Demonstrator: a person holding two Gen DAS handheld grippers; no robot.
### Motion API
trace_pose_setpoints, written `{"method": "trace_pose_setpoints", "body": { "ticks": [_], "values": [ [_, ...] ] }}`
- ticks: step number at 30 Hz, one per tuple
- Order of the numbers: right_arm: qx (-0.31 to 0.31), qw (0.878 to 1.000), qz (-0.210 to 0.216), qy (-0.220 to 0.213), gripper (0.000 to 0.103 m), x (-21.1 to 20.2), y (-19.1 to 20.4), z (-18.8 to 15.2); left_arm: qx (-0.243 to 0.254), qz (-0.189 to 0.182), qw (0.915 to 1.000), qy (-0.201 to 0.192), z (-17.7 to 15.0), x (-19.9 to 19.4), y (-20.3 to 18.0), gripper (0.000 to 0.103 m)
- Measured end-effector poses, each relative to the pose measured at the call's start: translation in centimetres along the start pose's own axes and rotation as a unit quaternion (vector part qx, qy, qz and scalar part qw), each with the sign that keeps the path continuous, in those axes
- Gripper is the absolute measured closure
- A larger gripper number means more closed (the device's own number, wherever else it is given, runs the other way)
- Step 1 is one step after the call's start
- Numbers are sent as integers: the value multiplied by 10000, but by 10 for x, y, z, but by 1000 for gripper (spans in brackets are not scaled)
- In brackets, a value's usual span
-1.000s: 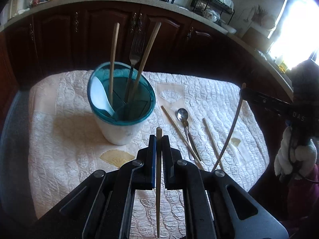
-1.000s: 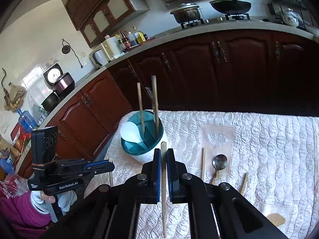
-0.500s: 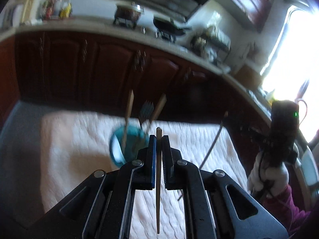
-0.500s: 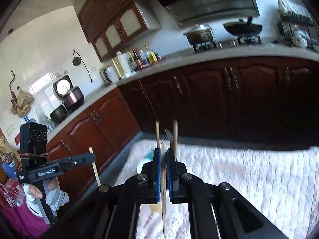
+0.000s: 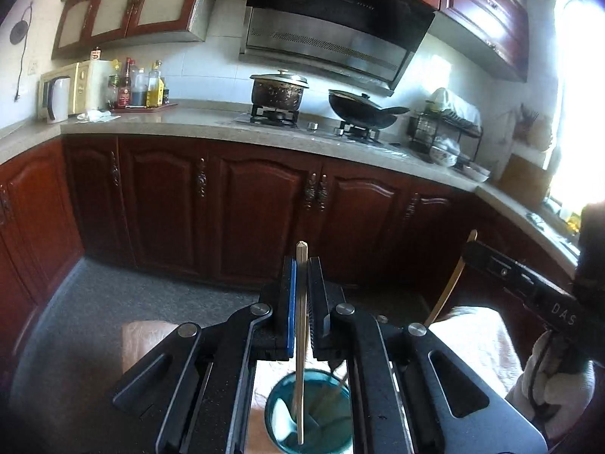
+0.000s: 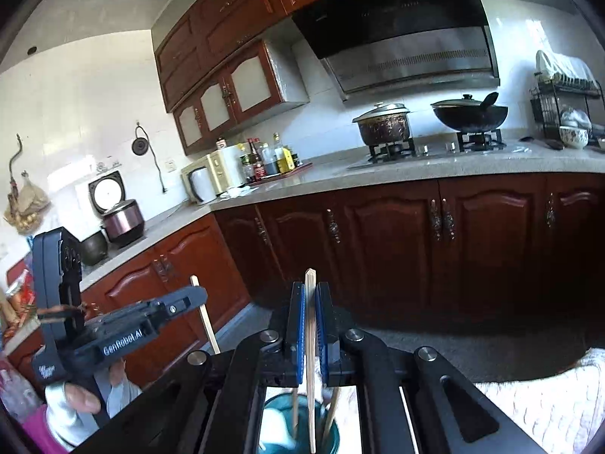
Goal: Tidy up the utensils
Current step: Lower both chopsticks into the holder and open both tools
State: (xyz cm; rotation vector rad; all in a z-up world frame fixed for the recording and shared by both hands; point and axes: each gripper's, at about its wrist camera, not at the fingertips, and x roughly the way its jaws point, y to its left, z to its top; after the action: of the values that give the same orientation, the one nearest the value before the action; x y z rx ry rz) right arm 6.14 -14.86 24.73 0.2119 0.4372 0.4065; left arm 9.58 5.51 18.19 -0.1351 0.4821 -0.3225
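The left gripper (image 5: 301, 265) is clamped on a thin wooden chopstick (image 5: 301, 359), the right gripper (image 6: 310, 291) on another (image 6: 310, 363); both hang over the teal-rimmed utensil cup (image 5: 276, 420) below. Released together, they could collide or catch the sticks already inside.

- Chopstick (image 5: 301, 340): pale bare wood, matt.
- Left gripper (image 5: 301, 261): matt black plastic, metal screws.
- Cup (image 5: 336, 442): glossy teal plastic.
- Cloth (image 6: 548, 401): quilted white fabric.
- Far cabinets (image 5: 257, 204): glossy red-brown wood.
- Pot (image 6: 383, 125): stained metal.
- Counter (image 6: 378, 174): smooth pale stone.
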Motion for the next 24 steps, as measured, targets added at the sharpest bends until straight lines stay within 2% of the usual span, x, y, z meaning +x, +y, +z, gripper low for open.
{"method": "trace_pose_setpoints", "body": {
  "ticks": [4, 8, 13, 20, 21, 22, 23, 24],
  "values": [
    [-59, 9999, -82, 64, 98, 24, -1, -14, -11, 94, 9999, 134, -17, 21, 4, 99],
    [-59, 9994, -105, 320, 98, 45, -7, -39, 111, 200, 9991, 347, -40, 36, 6, 99],
    [144, 9971, -27, 746, 98, 64, -20, -66, 45, 158, 9982, 584, -60, 41, 7, 99],
    [434, 9918, 80, 1197, 98, 73, -34, -92, -77, 113, 9972, 729, -70, 41, 6, 99],
    [509, 9909, 113, 1240, 96, 72, -37, -94, -108, 92, 9971, 750, -70, 40, 6, 98],
    [563, 9903, 117, 1266, 90, 71, -39, -95, -148, 87, 9969, 768, -71, 39, 7, 97],
    [622, 9896, 122, 1290, 79, 69, -42, -96, -172, 92, 9967, 794, -71, 38, 8, 94],
    [659, 9893, 137, 1295, 75, 67, -44, -97, -191, 85, 9965, 813, -72, 38, 8, 86]
  ]
}}
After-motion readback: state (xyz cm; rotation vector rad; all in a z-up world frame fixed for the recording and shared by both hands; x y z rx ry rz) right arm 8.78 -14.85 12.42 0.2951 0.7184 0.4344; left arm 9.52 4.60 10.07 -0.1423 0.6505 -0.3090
